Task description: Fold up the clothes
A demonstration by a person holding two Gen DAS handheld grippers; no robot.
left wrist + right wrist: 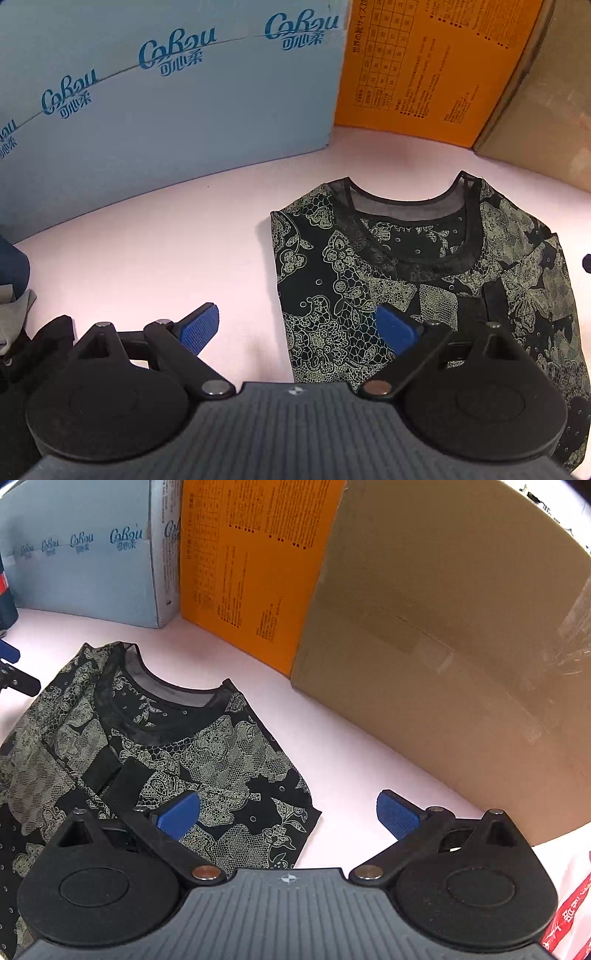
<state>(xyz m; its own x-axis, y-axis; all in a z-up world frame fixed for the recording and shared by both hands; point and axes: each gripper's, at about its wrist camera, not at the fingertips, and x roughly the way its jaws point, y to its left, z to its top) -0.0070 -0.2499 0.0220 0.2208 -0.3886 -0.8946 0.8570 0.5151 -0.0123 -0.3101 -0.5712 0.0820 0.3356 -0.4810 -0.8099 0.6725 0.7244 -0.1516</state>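
Observation:
A black top with a pale lace-flower print lies flat on the pale pink table, neckline toward the boxes, both sides folded in. My left gripper hovers open over its left edge, one blue pad above bare table, the other above the fabric. In the right wrist view the same top fills the lower left. My right gripper stands open over its right edge, nothing between the pads. The left gripper's blue fingertip shows at the far left edge of that view.
A light blue printed carton, an orange box and a brown cardboard box wall off the back of the table. Dark and grey clothes lie at the left. A red-printed white bag sits at the right.

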